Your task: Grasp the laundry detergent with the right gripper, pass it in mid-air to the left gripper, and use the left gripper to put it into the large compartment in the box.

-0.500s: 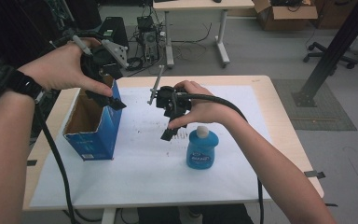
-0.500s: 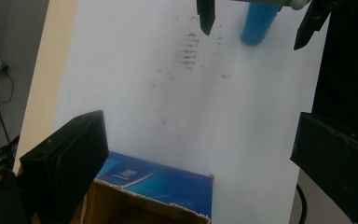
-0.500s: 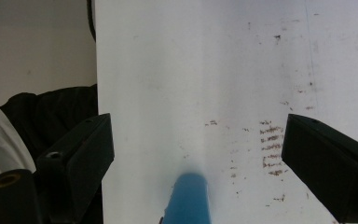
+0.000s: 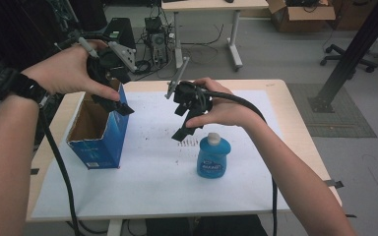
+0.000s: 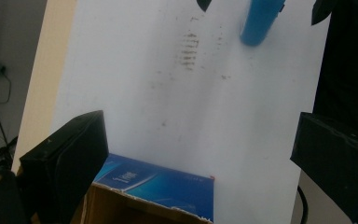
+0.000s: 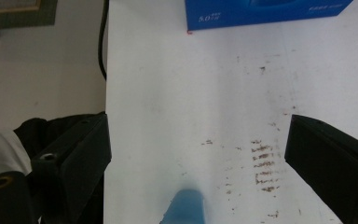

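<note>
A: What is being held up in the high view?

B: Two grippers are being held above the tabletop (image 4: 275, 98). The left gripper (image 4: 120, 105) is being held at the upper left of the frame, over the open top of the blue box (image 4: 101, 140). The right gripper (image 4: 182, 130) is being held near the middle of the frame, just up and left of the blue bottle (image 4: 213, 157).

A: Is anything being squeezed by them?

B: No. In the left gripper view, the jaws are being kept wide apart, and nothing is being held between them. The same is being shown in the right gripper view: the jaws are spread wide with nothing between them.

A: Where is the bottle being seen?

B: It is standing upright on the white sheet (image 4: 152, 187), in the lower middle of the high view, well apart from the box. In the right gripper view, its blurry top (image 6: 186, 207) is being seen at the bottom middle of the frame, between the two jaws but below them. In the left gripper view, it (image 5: 261, 21) is being seen at the top, right of the middle.

A: And the box?

B: It is standing on the left part of the sheet, with its brown inside being shown. In the left gripper view, its edge (image 5: 168, 186) is being seen at the bottom, right under the jaws. In the right gripper view, it (image 6: 261, 14) is being seen along the top of the frame.

A: Is the sheet clean?

B: Small brown marks (image 4: 189, 143) are being seen on it, between the box and the bottle.
</note>
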A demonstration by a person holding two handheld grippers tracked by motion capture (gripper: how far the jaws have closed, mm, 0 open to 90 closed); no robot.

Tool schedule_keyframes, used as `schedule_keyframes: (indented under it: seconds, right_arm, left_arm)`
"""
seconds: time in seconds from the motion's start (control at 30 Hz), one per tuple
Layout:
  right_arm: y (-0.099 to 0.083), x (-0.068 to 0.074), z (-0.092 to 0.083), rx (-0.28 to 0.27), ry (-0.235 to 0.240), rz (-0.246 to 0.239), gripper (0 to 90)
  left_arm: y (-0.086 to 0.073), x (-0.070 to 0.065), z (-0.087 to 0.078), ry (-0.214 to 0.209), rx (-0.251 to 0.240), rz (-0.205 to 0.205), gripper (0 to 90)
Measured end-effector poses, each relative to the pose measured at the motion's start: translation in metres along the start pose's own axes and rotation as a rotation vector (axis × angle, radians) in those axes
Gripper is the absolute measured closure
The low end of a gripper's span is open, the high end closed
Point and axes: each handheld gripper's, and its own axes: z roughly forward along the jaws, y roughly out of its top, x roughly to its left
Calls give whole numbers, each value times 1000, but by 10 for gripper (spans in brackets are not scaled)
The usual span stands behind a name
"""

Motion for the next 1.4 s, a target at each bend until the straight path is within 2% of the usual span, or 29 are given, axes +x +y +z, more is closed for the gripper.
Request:
schedule_keyframes:
  seconds: [0.03, 0.07, 0.1, 0.13, 0.17, 0.2, 0.27, 0.3, 0.33, 0.4, 0.7, 0.83, 0.87, 0.93, 1.03, 1.07, 1.2, 1.4]
  right_arm:
    - [-5, 0, -7, -36, -3, 2, 68]
    - [-5, 0, -7, -36, -3, 2, 68]
    - [-12, 0, -14, -87, 4, -3, 68]
    - [-12, 0, -14, -87, 4, -3, 68]
    - [-19, 0, -20, -122, 10, 5, 66]
    - [-19, 0, -20, -122, 10, 5, 66]
    - [-31, 0, -29, -173, 7, 12, 64]
    - [-31, 0, -29, -173, 7, 12, 64]
    - [-38, 0, -34, -202, 5, 21, 64]
    - [-45, 1, -39, -226, -5, 24, 63]
    - [-74, 5, -52, -282, -34, 25, 60]
    - [-97, 8, -58, -333, -34, 34, 60]
    - [-97, 8, -58, -333, -34, 34, 60]
    - [-110, 9, -59, -370, -36, 40, 61]
    - [-119, 10, -58, -386, -40, 48, 62]
    - [-127, 10, -56, -403, -44, 55, 62]
    - [-137, 11, -52, -406, -51, 59, 59]
    - [-157, 12, -44, -441, -63, 85, 52]
  left_arm:
    - [1, 0, 1, -1, 2, 0, 42]
    - [1, 0, 2, -4, 5, 0, 42]
    - [3, 1, 4, -2, 9, -1, 41]
    - [3, 1, 4, -2, 9, -1, 41]
    - [3, 1, 5, -3, 9, 0, 42]
    - [4, 1, 5, -5, 9, -2, 42]
    - [5, 1, 7, -8, 12, -2, 41]
    - [5, 1, 7, -8, 12, -2, 41]
    - [5, 0, 8, -7, 13, -3, 41]
    - [6, 0, 8, -6, 14, -4, 41]
    - [6, -5, 11, -4, 7, -9, 41]
    - [5, -7, 14, -7, 8, -14, 40]
    - [5, -8, 15, -8, 5, -16, 40]
    - [4, -9, 16, -8, 6, -21, 40]
    - [4, -10, 18, -9, 8, -22, 40]
    - [4, -11, 18, -10, 6, -24, 40]
    - [6, -12, 20, -10, 5, -22, 40]
    - [8, -13, 21, -12, 8, -19, 40]
